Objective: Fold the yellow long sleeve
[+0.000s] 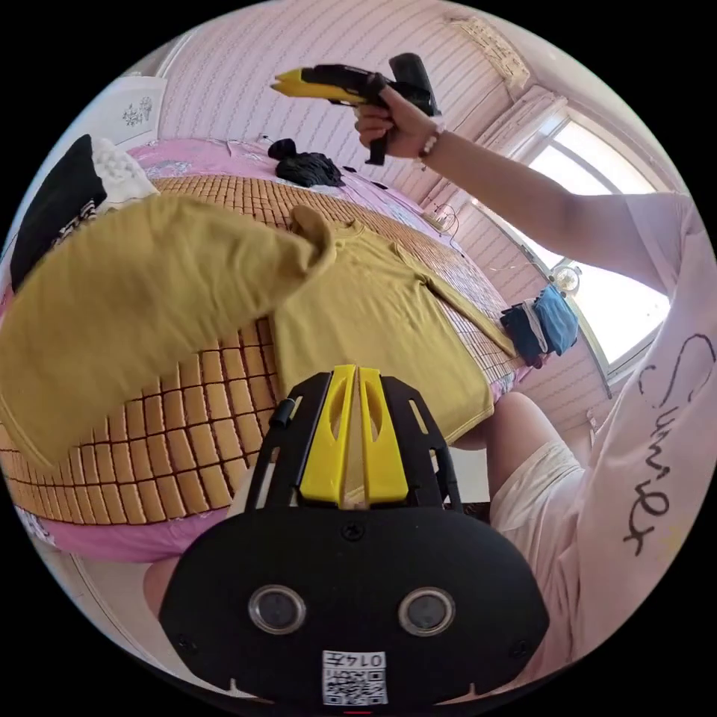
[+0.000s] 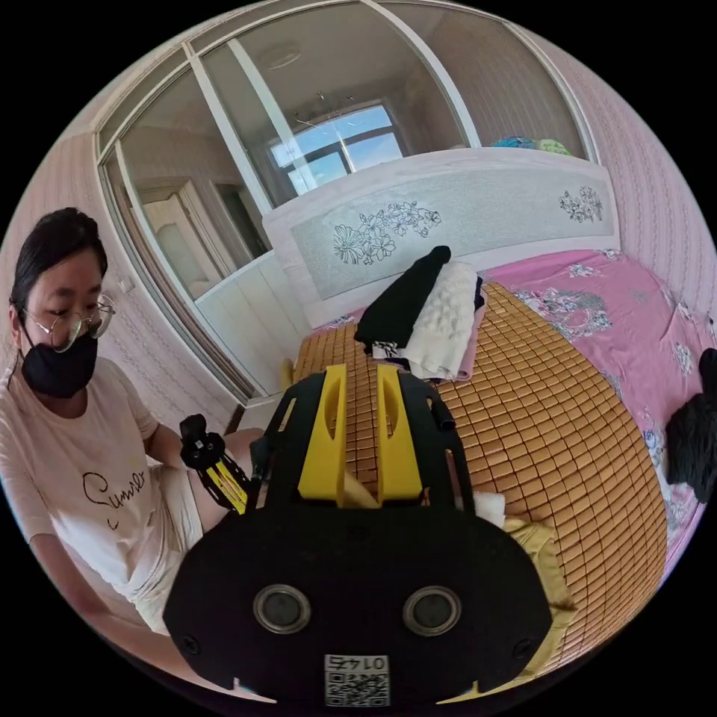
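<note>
While the yellow long sleeve (image 1: 373,314) lies spread on the woven mat (image 1: 179,433) of the bed across the middle of the left gripper view, one part of it, blurred and lifted, sweeps over the left half of that frame. At the lower centre of the frame, the left claw (image 1: 357,396) has its two yellow jaws drawn nearly together with only a thin slit between them; whether any cloth is pinched there I cannot tell. At the top centre of the same view, the right claw (image 1: 284,82) is raised high above the bed in the person's hand (image 1: 392,123), its yellow tips closed to a point with nothing between them.

In the right gripper view, the right claw's (image 2: 358,418) own jaws stand at the centre with a narrow gap, and a scrap of yellow cloth shows just below them and at the lower right edge of the black housing. At the middle left, the left claw (image 2: 216,467) sits beside the person's (image 2: 67,448) lap. A pile of black and white clothes (image 2: 429,317) rests on the mat near the headboard (image 2: 463,209), above centre. A dark garment (image 2: 691,441) lies on the pink sheet (image 2: 620,314) at the right edge.
</note>
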`<state>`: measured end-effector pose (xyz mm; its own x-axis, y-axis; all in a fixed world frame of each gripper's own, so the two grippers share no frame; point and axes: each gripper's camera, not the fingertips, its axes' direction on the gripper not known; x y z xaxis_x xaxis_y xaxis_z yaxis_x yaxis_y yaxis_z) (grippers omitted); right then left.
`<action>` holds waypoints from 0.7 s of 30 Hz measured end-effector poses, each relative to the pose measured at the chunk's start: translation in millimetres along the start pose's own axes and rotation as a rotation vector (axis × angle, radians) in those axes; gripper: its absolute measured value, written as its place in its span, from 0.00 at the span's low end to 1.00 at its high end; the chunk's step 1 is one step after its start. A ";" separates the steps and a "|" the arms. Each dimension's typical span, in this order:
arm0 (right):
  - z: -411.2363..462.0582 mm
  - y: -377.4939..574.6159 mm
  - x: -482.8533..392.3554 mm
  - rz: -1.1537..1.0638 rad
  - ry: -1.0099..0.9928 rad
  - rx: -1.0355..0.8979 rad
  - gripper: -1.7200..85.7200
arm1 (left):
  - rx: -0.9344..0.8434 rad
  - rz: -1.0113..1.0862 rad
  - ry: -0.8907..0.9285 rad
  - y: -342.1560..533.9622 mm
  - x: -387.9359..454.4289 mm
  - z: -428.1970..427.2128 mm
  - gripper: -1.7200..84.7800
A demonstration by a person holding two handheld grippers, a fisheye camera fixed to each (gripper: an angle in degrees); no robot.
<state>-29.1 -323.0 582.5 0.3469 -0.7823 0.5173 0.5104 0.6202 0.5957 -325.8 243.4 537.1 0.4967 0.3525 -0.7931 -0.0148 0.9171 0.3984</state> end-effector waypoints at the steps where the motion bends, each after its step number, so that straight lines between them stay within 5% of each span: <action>1: 11.3 11.5 6.5 0.052 0.050 -0.034 0.10 | 0.020 -0.016 -0.028 4.6 -4.4 -19.0 0.01; 9: 106.9 73.7 39.6 0.314 0.412 -0.337 0.13 | -0.076 -0.276 -0.436 51.6 -71.1 -111.7 0.09; 16: 106.6 86.2 26.6 0.385 0.527 -0.179 0.17 | -0.354 -0.053 -0.419 22.3 -54.0 -70.2 0.12; 21: 156.9 93.3 42.6 0.388 0.584 -0.441 0.13 | -0.475 0.151 -0.465 3.2 -35.3 -35.3 0.14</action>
<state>-90.2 -289.3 756.6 0.8530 -0.4963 0.1616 0.4895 0.8681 0.0823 -374.0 240.5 550.1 0.7790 0.4642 -0.4215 -0.4401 0.8836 0.1597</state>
